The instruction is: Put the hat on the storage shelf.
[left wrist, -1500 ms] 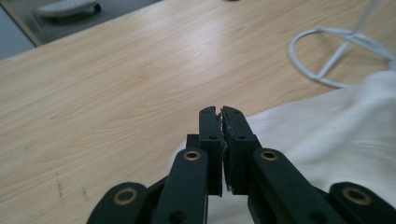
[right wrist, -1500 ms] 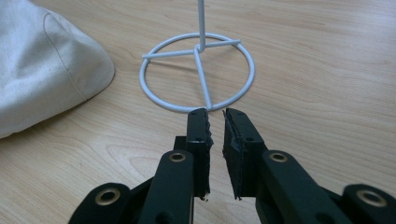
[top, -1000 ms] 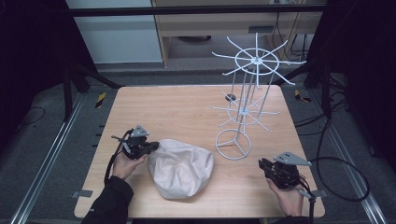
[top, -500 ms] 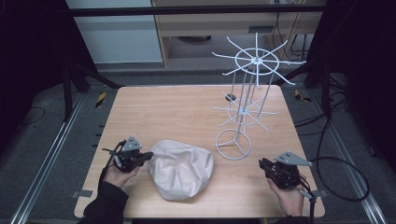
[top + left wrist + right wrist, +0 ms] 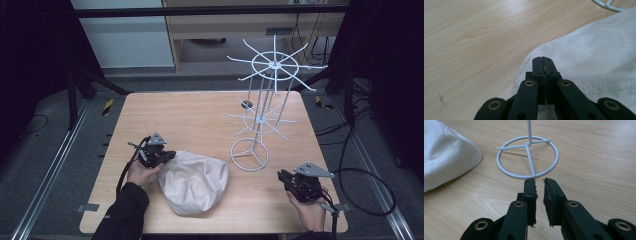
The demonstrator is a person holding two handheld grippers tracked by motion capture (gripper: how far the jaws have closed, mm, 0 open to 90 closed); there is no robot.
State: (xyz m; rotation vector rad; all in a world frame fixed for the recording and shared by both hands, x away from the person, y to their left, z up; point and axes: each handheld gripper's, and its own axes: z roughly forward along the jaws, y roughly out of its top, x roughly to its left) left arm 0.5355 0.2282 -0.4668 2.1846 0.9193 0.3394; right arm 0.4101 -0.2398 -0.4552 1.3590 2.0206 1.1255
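Jaws of the left gripper (image 5: 543,60) are pressed flat together, pad against pad, with nothing visible between them; their tips hover over the stitched edge of the cream cloth hat (image 5: 594,60), and whether they touch the fabric cannot be told. In the high view this left gripper (image 5: 167,156) sits at the hat's left side, just beside its rim, held in the person's left hand (image 5: 140,172), with a dark sleeve (image 5: 122,215) coming in from the bottom edge.

The hat (image 5: 194,181) lies crown-up on the wooden table (image 5: 170,112), near the front edge and a little left of centre, slumped and rumpled.

The right gripper (image 5: 539,184) has its jaws drawn narrow, a thin gap left between the pads and nothing in that gap. It points low across the tabletop toward the round base ring of the white wire rack (image 5: 527,157), near it but apart. From above, the right gripper (image 5: 286,176) rests at the table's front right corner in the right hand (image 5: 310,210), well apart from the hat.

The rack (image 5: 260,120) stands upright right of the hat, its base ring just beside the hat's right edge, with two tiers of spokes above.
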